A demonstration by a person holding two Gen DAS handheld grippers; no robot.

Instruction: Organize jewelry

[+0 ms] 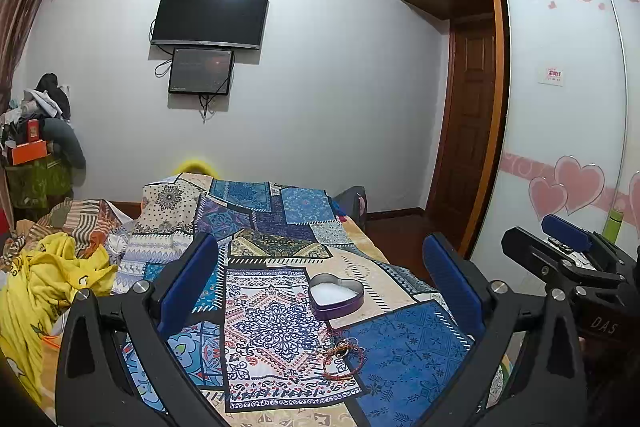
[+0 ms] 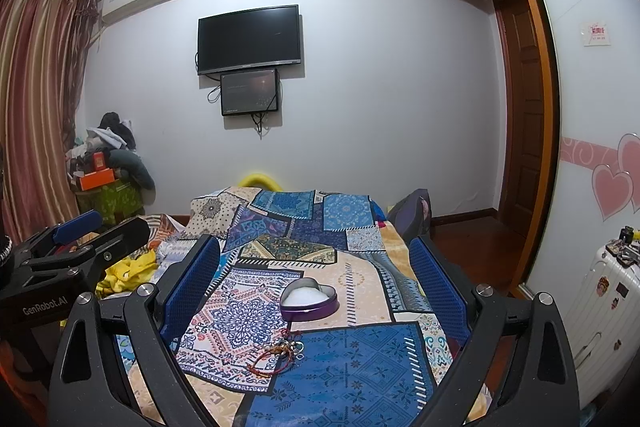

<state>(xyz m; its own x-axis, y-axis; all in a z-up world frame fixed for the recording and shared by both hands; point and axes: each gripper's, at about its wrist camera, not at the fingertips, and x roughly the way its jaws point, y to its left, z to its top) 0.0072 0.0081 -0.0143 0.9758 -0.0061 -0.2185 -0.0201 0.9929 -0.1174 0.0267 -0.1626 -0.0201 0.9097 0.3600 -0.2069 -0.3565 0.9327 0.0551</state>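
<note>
Both your left tongs and right tongs gape empty; bracelets lie lower centre, just before the tin, ready for loading.

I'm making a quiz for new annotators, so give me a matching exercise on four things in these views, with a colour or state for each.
Things:
1. heart-shaped tin
2. bracelet
3. wall TV
4. left claw

States:
A. red cord, lying loose on the bedspread
B. open, holding nothing
C. purple, lid off, white lining showing
D. black, screen dark

Pairs: 1-C, 2-A, 3-D, 4-B
</note>
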